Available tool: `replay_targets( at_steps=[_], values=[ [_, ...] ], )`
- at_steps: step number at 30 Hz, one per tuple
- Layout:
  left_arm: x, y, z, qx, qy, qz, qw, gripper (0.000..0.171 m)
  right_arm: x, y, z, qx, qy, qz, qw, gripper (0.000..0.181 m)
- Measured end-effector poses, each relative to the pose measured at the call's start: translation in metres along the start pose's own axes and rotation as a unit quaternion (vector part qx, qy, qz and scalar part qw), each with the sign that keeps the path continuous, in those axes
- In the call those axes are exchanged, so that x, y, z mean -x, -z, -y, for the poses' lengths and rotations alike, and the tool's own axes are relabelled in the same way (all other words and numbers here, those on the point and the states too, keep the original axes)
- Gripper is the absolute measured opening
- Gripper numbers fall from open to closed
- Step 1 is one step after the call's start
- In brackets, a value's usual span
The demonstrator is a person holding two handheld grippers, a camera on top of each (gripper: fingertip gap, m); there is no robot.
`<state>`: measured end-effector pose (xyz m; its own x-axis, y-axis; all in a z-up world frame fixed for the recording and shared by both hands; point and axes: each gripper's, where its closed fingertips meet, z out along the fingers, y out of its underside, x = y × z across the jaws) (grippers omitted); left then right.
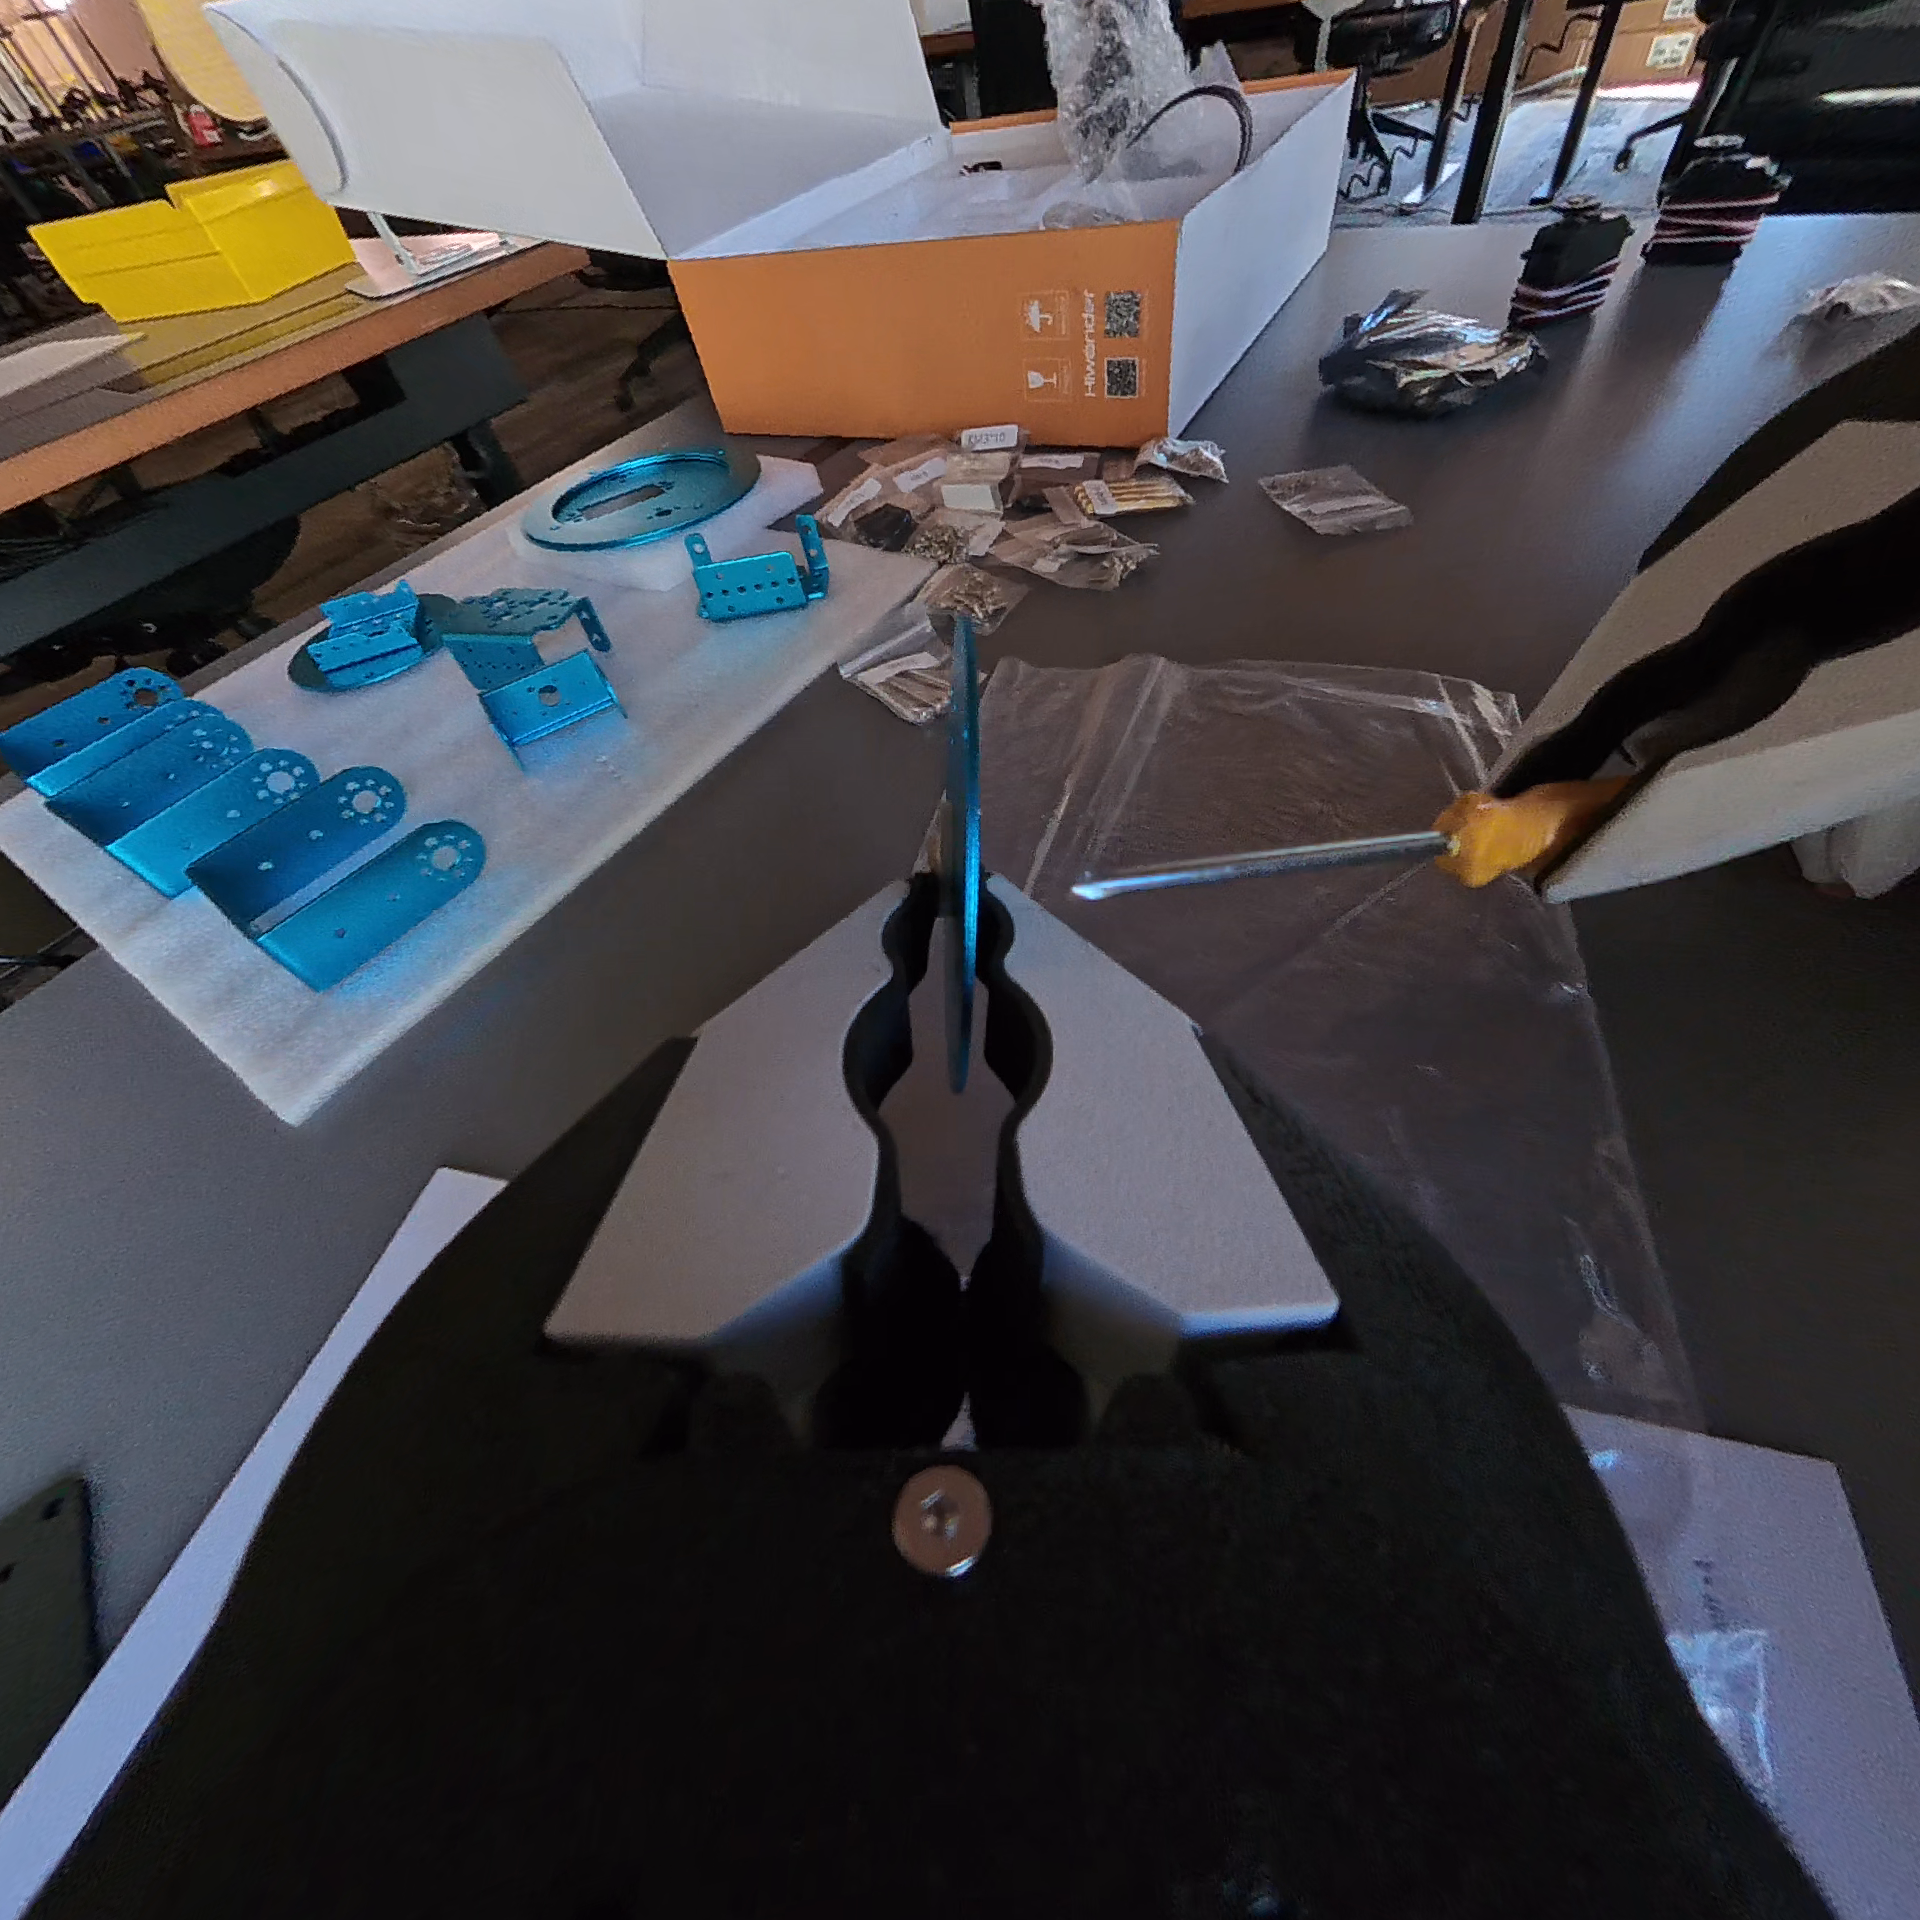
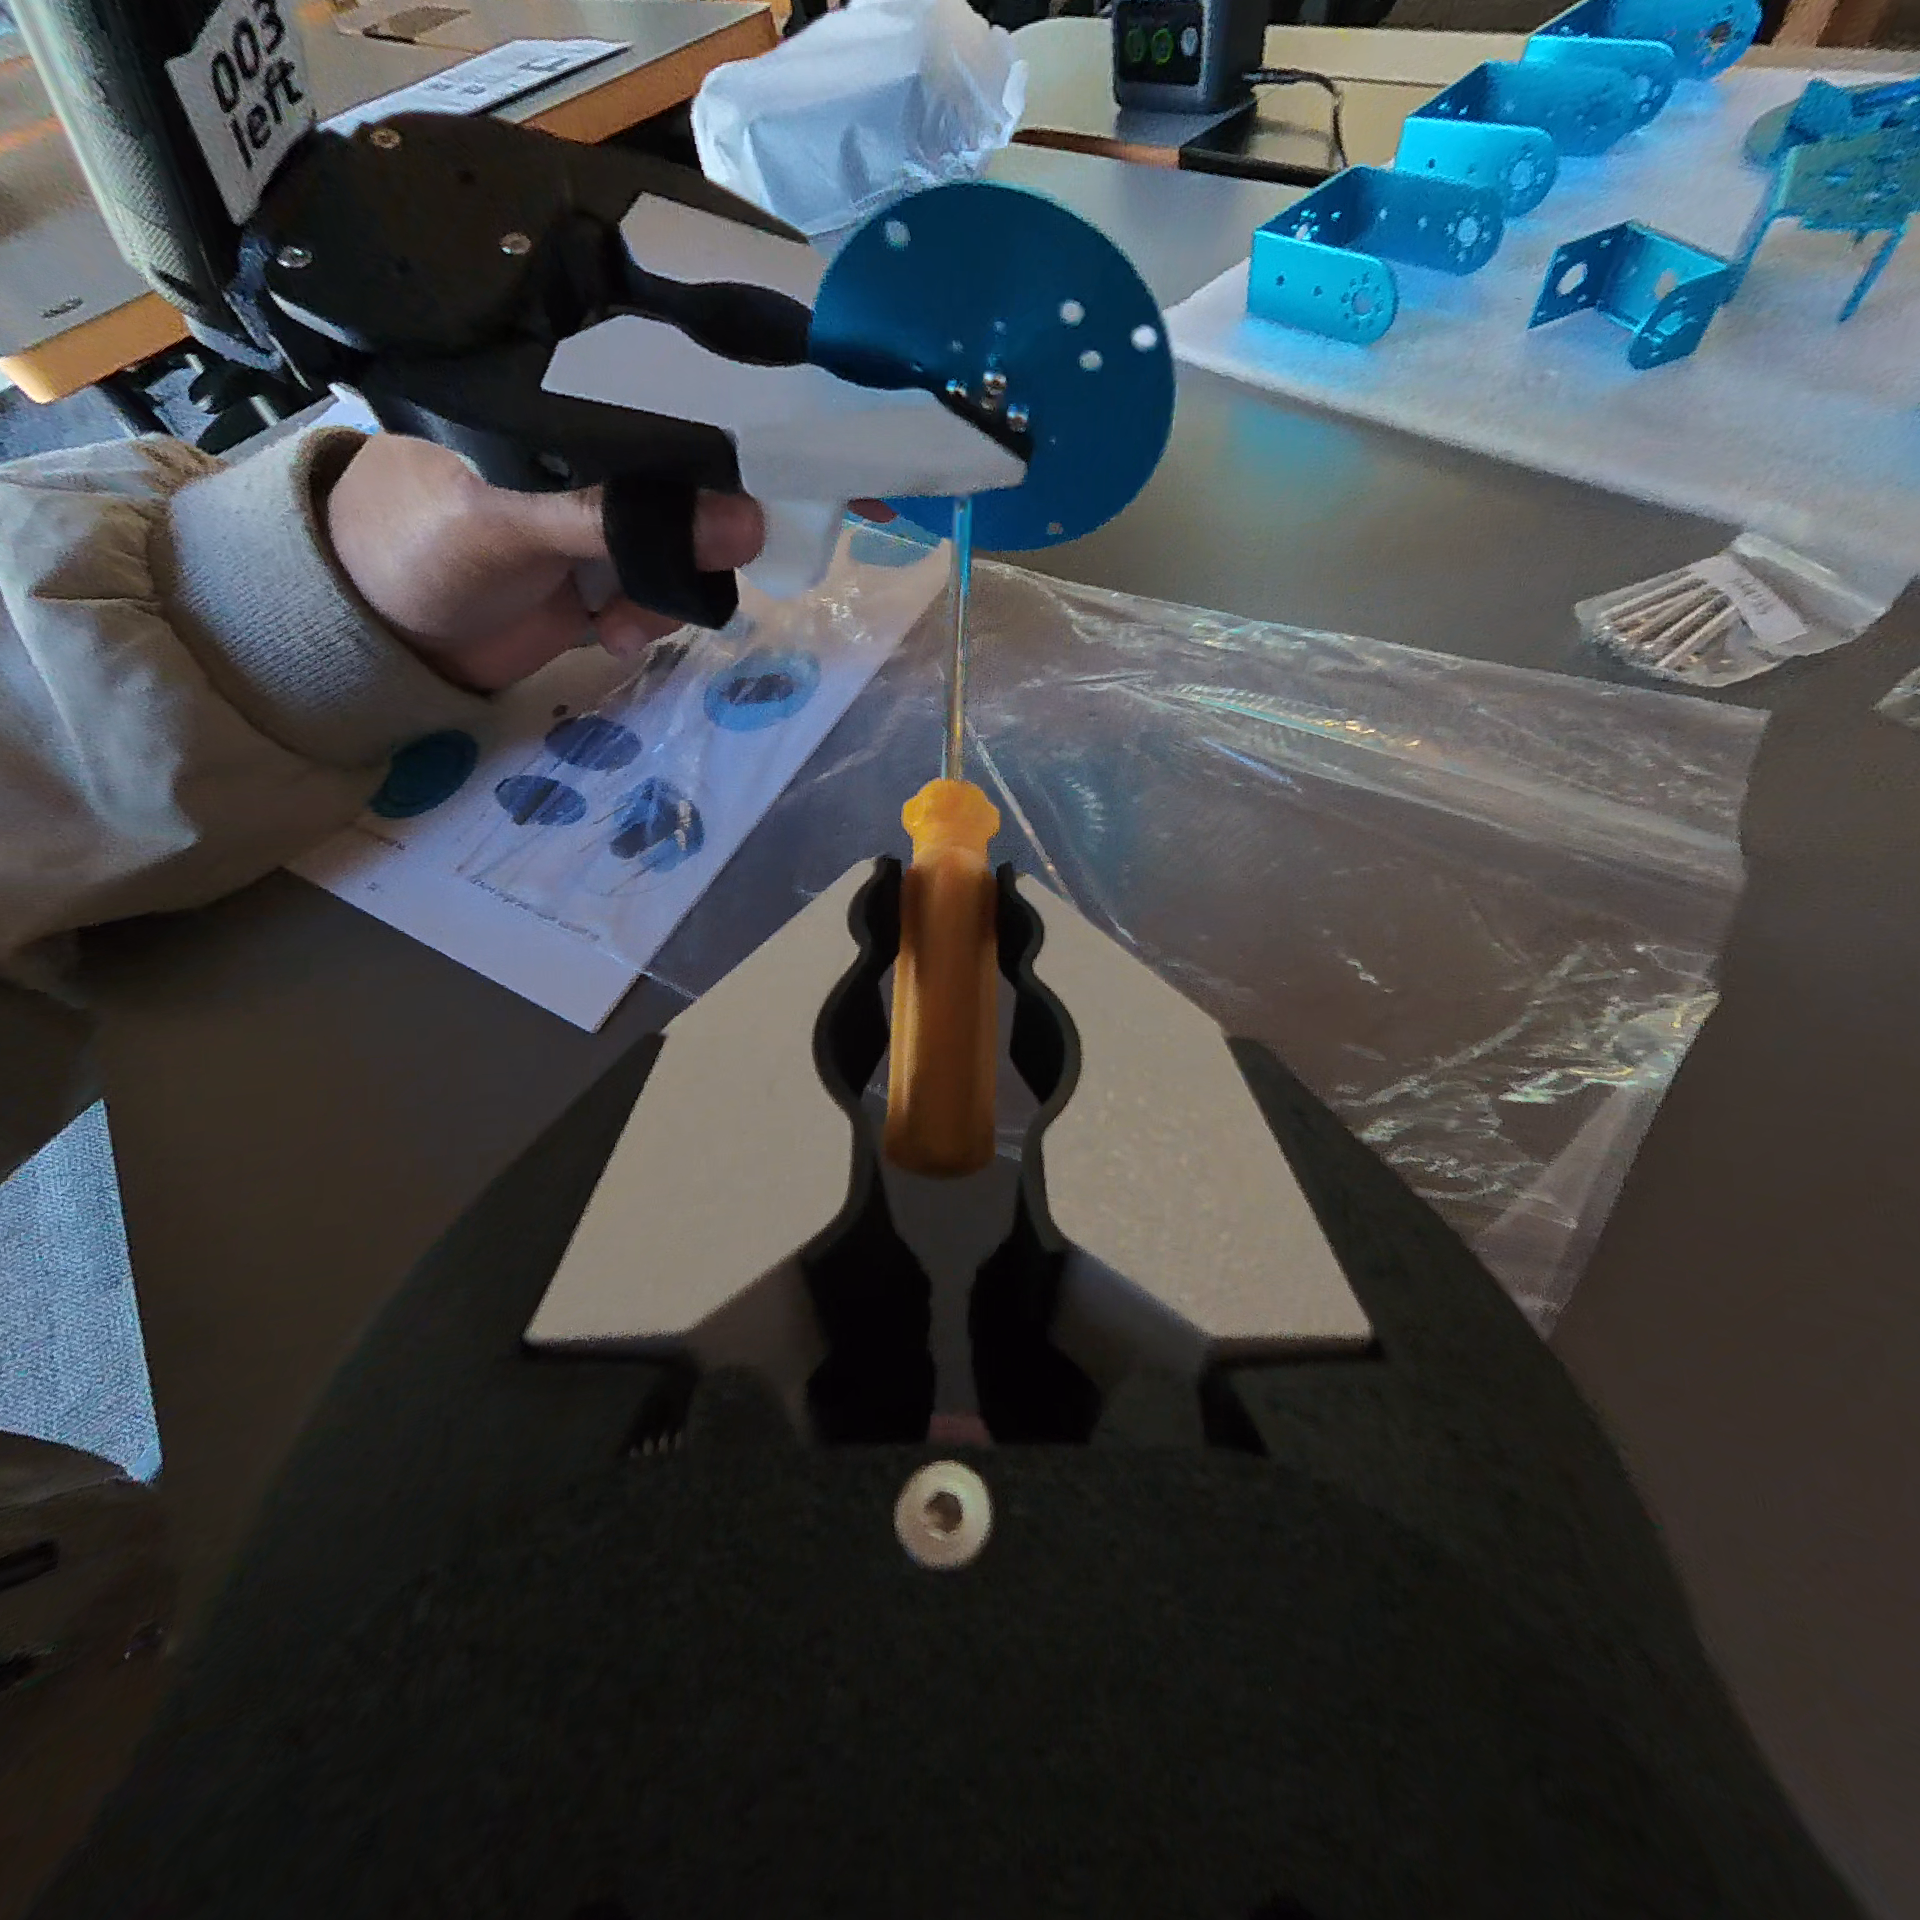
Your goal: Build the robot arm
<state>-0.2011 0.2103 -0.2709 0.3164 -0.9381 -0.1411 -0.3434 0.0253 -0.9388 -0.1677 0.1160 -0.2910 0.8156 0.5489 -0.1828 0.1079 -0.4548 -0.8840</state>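
My left gripper (image 1: 958, 894) is shut on a round blue metal disc (image 1: 962, 831), held edge-on above the table; the disc shows face-on with small holes and screws in the right wrist view (image 2: 997, 312). My right gripper (image 2: 943, 883) is shut on the handle of an orange-handled screwdriver (image 2: 943, 987). Its thin shaft (image 2: 958, 644) points at the lower edge of the disc. In the left wrist view the screwdriver (image 1: 1288, 857) comes in from the right, its tip just short of the disc. A hand (image 2: 488, 561) holds the left gripper (image 2: 997, 436).
Several blue metal brackets (image 1: 260, 821) lie on a white foam sheet (image 1: 312, 1060) to the left. An open orange and white box (image 1: 935, 322), small bags of screws (image 1: 1018, 509), a clear plastic bag (image 1: 1299, 935) and a printed sheet (image 2: 582, 831) lie on the grey table. The grippers' ends are close to 11 cm from one another.
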Motion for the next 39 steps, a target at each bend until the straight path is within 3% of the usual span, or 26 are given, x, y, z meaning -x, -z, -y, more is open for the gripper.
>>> replay_targets(
  at_steps=[4, 33, 39],
  values=[
    [-0.006, -0.002, -0.001, 0.002, -0.002, -0.009, 1.0, 0.007, -0.006, 0.005, 0.008, -0.028, 0.006, -0.021, 0.999, 0.017],
    [-0.015, -0.004, -0.001, 0.007, 0.005, -0.022, 1.0, 0.007, -0.009, 0.002, 0.007, -0.022, 0.027, -0.041, 0.999, 0.017],
    [-0.008, -0.003, 0.0, 0.024, -0.072, 0.048, 0.996, 0.007, -0.01, -0.004, 0.006, 0.006, 0.121, -0.136, 0.983, 0.017]
  ],
)
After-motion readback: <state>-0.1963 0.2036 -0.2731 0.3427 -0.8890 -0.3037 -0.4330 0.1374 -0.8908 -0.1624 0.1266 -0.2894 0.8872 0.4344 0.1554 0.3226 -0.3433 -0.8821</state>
